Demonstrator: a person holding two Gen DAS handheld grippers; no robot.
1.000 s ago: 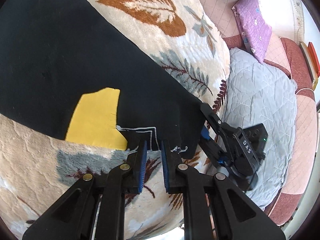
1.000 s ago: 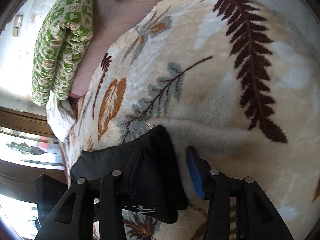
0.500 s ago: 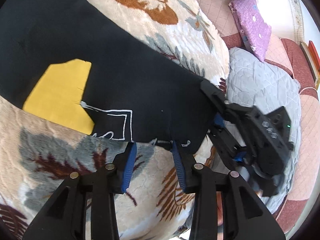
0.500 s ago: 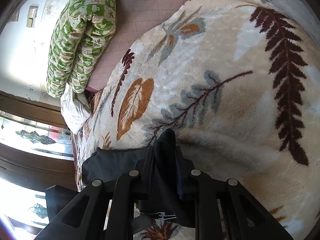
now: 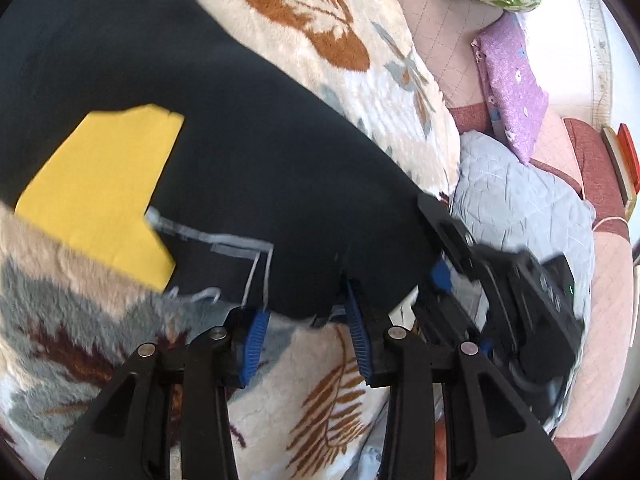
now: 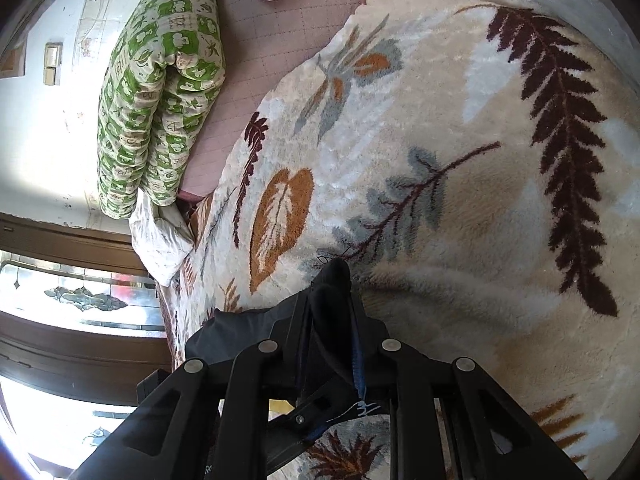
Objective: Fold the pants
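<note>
My biggest worry is the left gripper (image 5: 306, 340): its blue pads stand apart, with only the hem of the black pants (image 5: 248, 152) lying between them at the lower middle of the left view, and I do not see the pads pressing on the cloth. If I lift now, I think this side will stay on the blanket (image 5: 344, 400) and the fold will come out skewed. The right gripper (image 6: 332, 344) is clamped together on a bunched corner of the pants at the lower centre of its view, and the cloth stands up in a small peak between the fingers. This pinch looks thick, so I judge it could slip out if I pull fast, because the fluffy blanket may drag on the fabric. In the left view the two grippers are near to each other at the lower right, so they could also collide. The pants are spread flat from the upper left of the left view down to the bottom centre, smooth, with a yellow patch (image 5: 100, 188) at the left and thin white line printing beside it.
</note>
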